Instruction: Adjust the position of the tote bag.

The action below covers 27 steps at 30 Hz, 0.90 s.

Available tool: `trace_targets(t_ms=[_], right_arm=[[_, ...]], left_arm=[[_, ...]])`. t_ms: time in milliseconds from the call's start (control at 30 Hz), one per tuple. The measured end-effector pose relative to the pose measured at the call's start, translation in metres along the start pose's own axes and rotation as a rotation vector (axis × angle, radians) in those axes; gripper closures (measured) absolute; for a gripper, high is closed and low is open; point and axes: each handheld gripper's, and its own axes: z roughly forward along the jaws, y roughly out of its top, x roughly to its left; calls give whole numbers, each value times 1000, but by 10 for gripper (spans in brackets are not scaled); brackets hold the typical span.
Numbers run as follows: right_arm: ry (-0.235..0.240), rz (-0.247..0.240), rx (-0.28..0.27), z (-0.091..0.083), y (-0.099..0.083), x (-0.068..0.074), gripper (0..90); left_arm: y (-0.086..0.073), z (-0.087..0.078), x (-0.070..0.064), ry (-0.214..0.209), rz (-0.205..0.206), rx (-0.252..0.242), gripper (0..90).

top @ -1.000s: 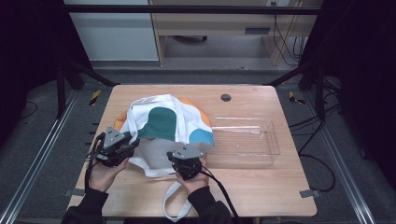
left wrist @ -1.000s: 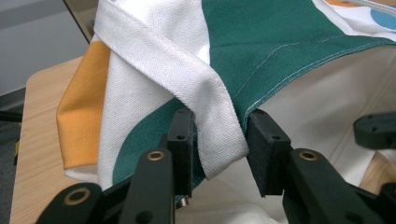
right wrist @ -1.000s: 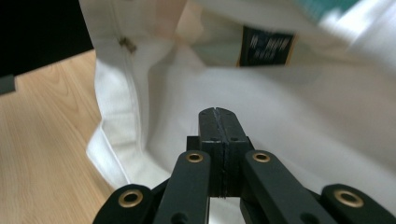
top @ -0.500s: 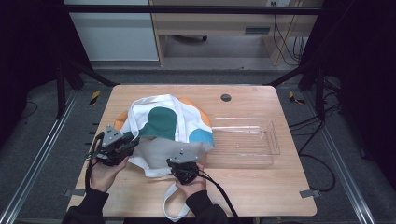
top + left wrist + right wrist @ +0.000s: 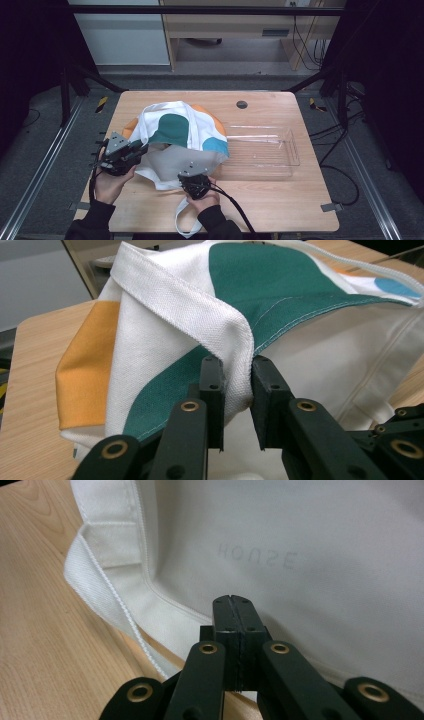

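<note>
High view: a white canvas tote bag with green, orange and blue patches [image 5: 180, 135] lies on the wooden bench [image 5: 280, 205], left of a clear plastic tray [image 5: 272, 150]. Judged step: opening the bag mouth.

Left gripper view: left gripper [image 5: 236, 390] fingers clamp the bag hem.

Right gripper view: right gripper [image 5: 234, 611] fingers together on the lower bag edge, apparently pinching it, below mirrored "HOUSE" print [image 5: 257, 556]. Next: pull the edges apart.

Bag strap [image 5: 181, 224] cut off below

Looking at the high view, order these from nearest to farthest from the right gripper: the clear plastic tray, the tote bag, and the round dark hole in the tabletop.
From the right gripper:
1. Tote bag, touching the gripper, just ahead of it.
2. Clear plastic tray, to the right on the table.
3. Round dark hole, near the table's far edge.
</note>
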Motion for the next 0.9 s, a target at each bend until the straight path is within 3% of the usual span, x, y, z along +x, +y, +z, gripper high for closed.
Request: trace_targets(t_ms=[367, 700, 900], right_arm=[[-10, -14, 37, 5, -4, 0, 900], [-6, 5, 51, 4, -6, -3, 900], [-11, -1, 50, 4, -6, -2, 900]], left_arm=[[16, -6, 4, -22, -34, -39, 787], [36, -11, 7, -38, -77, -86, 801], [48, -10, 8, -21, -85, -91, 806]])
